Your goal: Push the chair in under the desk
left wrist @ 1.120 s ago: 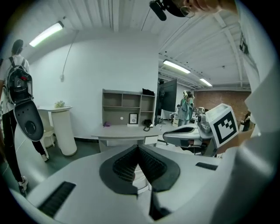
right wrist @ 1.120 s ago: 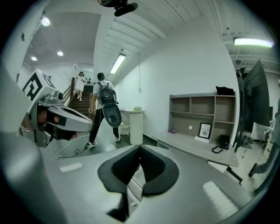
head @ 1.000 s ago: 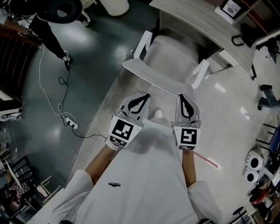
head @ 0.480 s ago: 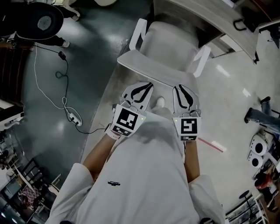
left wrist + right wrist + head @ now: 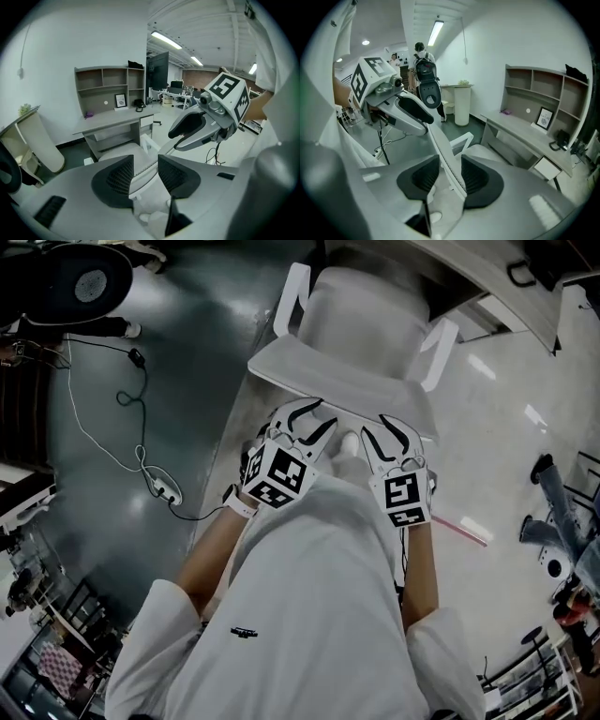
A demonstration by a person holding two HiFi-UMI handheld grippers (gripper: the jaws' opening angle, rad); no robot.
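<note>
A white plastic office chair (image 5: 361,324) with two looped armrests is standing at 12 o'clock in the head view. Its seat is facing a long grey wooden bench (image 5: 469,263), and its far edge is lying right at the bench's front edge. How far under it is reaching cannot be told. The chair's flat white backrest (image 5: 328,381) is running across the view at its near side.

The left hand-held gripper (image 5: 314,418) is hanging at the backrest's top edge toward 10 o'clock of the person's white shirt (image 5: 319,615). Its jaws have just been opening and are standing spread. In the left gripper view the backrest's edge (image 5: 147,164) is passing through the gap between the dark ribbed pads (image 5: 121,177) without being pressed by them.

The right hand-held gripper (image 5: 386,432) is hanging just beside it, toward 1 o'clock of the shirt. Its jaws have also just been opening and are gaping wide. In the right gripper view the thin backrest edge (image 5: 445,161) is slanting between them, nearer the right-hand pad (image 5: 474,177).

A white shoe (image 5: 349,444) is showing between the two grippers.

On the dark floor at 9 o'clock, a white power strip (image 5: 155,488) is lying with a black cable (image 5: 192,517) trailing from it.
</note>
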